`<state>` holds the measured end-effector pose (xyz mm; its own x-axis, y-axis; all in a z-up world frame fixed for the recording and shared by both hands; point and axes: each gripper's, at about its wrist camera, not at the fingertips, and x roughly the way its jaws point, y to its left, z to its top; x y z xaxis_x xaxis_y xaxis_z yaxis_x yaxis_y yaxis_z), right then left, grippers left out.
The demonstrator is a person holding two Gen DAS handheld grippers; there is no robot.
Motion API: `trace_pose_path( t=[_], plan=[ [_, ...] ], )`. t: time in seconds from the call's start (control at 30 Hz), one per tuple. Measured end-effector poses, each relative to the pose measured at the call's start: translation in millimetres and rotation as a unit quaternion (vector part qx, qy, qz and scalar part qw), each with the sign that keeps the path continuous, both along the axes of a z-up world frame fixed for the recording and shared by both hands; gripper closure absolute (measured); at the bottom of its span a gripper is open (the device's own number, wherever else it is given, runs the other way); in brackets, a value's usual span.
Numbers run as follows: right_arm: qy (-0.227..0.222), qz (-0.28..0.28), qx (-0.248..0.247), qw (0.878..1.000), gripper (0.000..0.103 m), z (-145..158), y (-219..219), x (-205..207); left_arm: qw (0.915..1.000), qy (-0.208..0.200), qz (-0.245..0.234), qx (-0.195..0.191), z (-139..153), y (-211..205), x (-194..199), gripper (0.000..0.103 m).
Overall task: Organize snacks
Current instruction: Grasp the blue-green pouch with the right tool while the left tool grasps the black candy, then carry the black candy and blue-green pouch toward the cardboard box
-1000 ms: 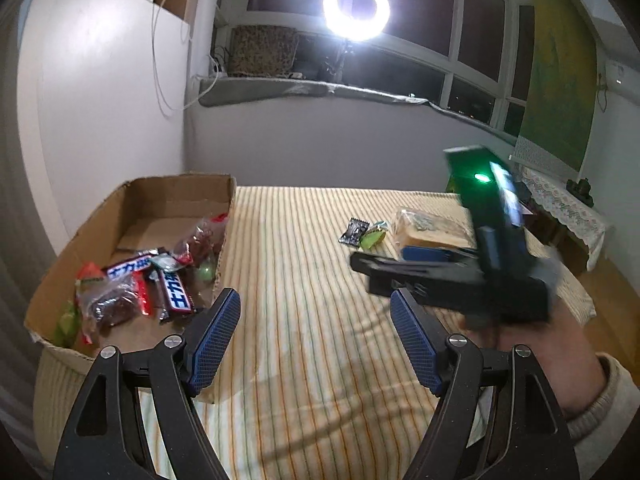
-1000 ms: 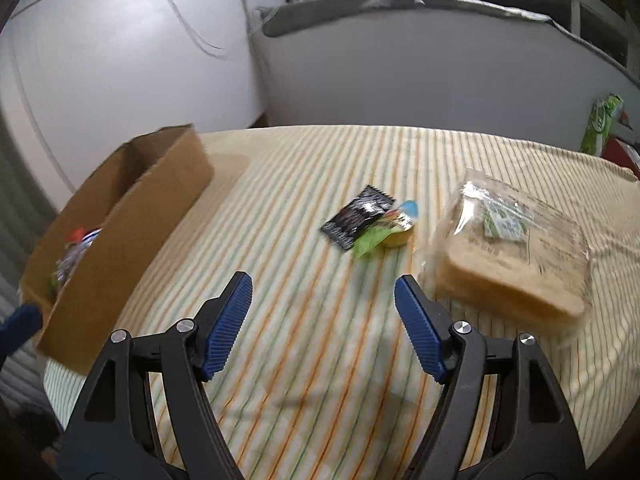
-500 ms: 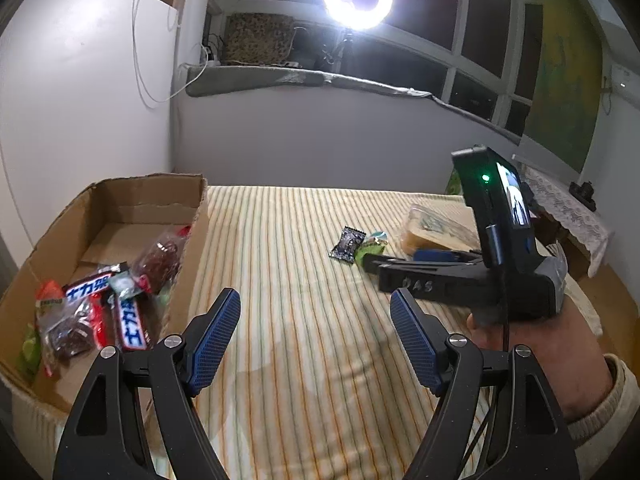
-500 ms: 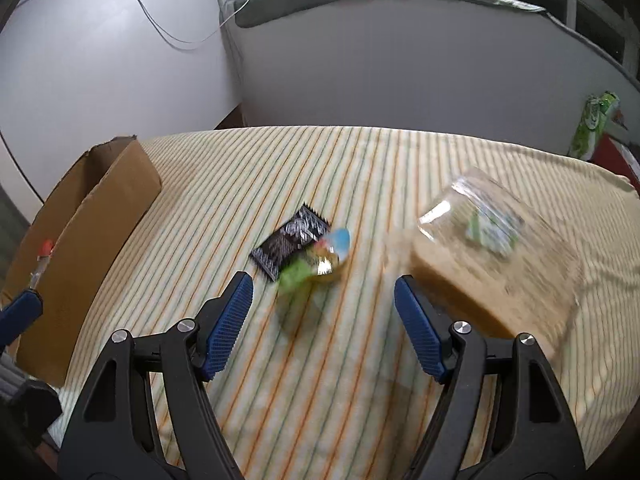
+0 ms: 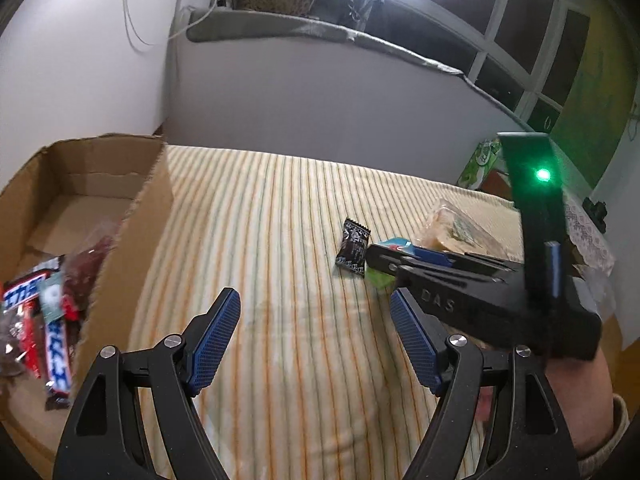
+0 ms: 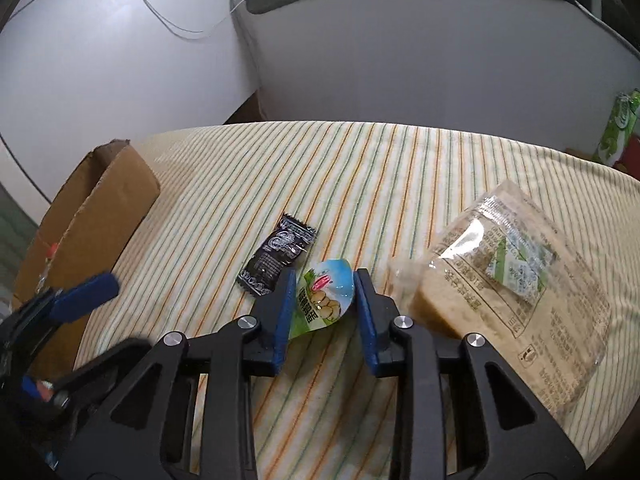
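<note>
A small green and blue snack pouch (image 6: 325, 299) lies on the striped cloth. My right gripper (image 6: 324, 312) has narrowed around it, a pad on each side; it also shows in the left wrist view (image 5: 404, 258). A black snack sachet (image 6: 277, 259) lies just left of the pouch, also seen in the left wrist view (image 5: 353, 249). A clear bag of bread (image 6: 508, 288) lies to the right. My left gripper (image 5: 316, 340) is open and empty above the cloth, beside the cardboard box (image 5: 132, 216) that holds several snacks (image 5: 52, 312).
The striped cloth (image 5: 280, 208) covers a table that ends near a grey wall at the back. A green packet (image 6: 618, 128) stands at the far right edge. The box's side (image 6: 100, 216) is at the left in the right wrist view.
My right gripper moved forward and down to the green pouch and narrowed its jaws around it. My left gripper shifted slightly right, away from the box.
</note>
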<state>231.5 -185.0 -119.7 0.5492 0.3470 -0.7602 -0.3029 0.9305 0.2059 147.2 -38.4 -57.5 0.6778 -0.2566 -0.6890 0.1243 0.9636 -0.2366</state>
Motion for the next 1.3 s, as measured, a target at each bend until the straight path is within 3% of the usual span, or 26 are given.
trace_pose_path(
  t=[0.43, 0.73, 0.8, 0.83, 0.93, 1.03, 1.3],
  plan=[
    [-0.004, 0.031, -0.003, 0.999, 0.074, 5.8, -34.4, -21.4, 0.9992, 0.026, 0.011, 0.030, -20.2, -10.4, 46.4, 0.026],
    [-0.011, 0.024, -0.004, 1.000, 0.074, 3.8, -39.6, -30.8, 0.9958, 0.035, -0.035, 0.077, -27.1, -45.1, 57.7, 0.026],
    [-0.014, 0.023, -0.009, 1.000, 0.074, 3.8, -36.5, -30.7, 0.9948, 0.041, -0.039, 0.085, -29.3, -48.1, 61.8, 0.033],
    [-0.015, 0.023, -0.010, 1.000, 0.074, 3.5, -34.9, -30.6, 0.9941, 0.045, -0.042, 0.089, -30.2, -49.1, 64.0, 0.046],
    [-0.014, 0.023, -0.007, 1.000, 0.074, 2.8, -33.6, -29.0, 0.9930, 0.040, -0.040, 0.104, -30.7, -51.6, 64.4, 0.056],
    [-0.016, 0.022, -0.007, 1.000, 0.074, 2.9, -33.8, -28.9, 0.9923, 0.034, -0.048, 0.109, -30.5, -53.6, 62.4, 0.081],
    [-0.020, 0.022, -0.017, 0.999, 0.074, 3.1, -32.0, -29.6, 0.9932, 0.013, -0.056, 0.101, -23.3, -52.7, 54.8, 0.081]
  ],
)
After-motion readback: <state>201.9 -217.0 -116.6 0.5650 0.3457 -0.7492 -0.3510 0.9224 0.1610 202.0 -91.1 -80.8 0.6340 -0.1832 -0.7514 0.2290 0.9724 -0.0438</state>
